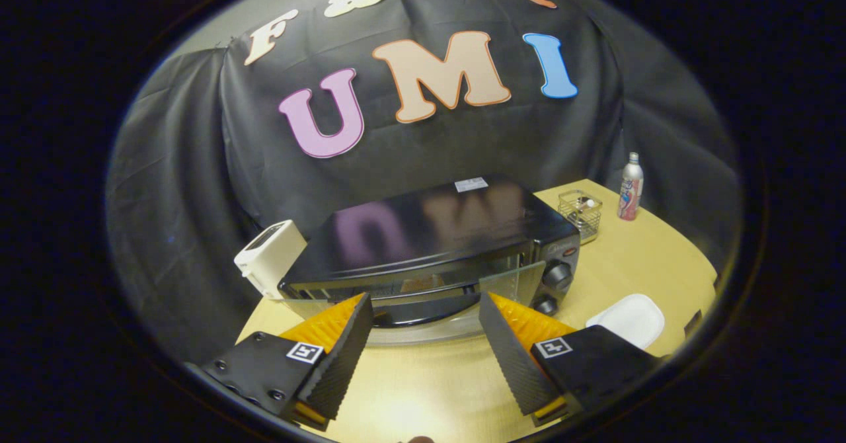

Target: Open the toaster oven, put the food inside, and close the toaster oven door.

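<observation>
- The tool (pixel 423 354) hangs over the near part of the desk (pixel 661 258) with its two fingers spread wide and nothing between them; it touches nothing.
- Just ahead of the fingers stands the toaster oven (pixel 429 244), a dark box with a glossy top; its glass door (pixel 423 327) looks let down toward the tool, lying low and nearly flat over the desk, so the opening step seems done; I judge this from the pale curved edge beyond the fingertips, and the view is too bent to be sure.
- Inside the cavity a small brownish patch shows on the rack; whether that is the food I cannot tell.
- Right of the oven's knobs (pixel 558 276) and near the right finger lies a white dish (pixel 631 319); it looks bare, which would fit the food being already inside; that is a judgement only.
- If so, what is left is to lift the door shut.
- Farther out: a white box (pixel 269 258) at the oven's left; a small wire basket (pixel 580 213) and a bottle (pixel 630 187) at the far right.
</observation>
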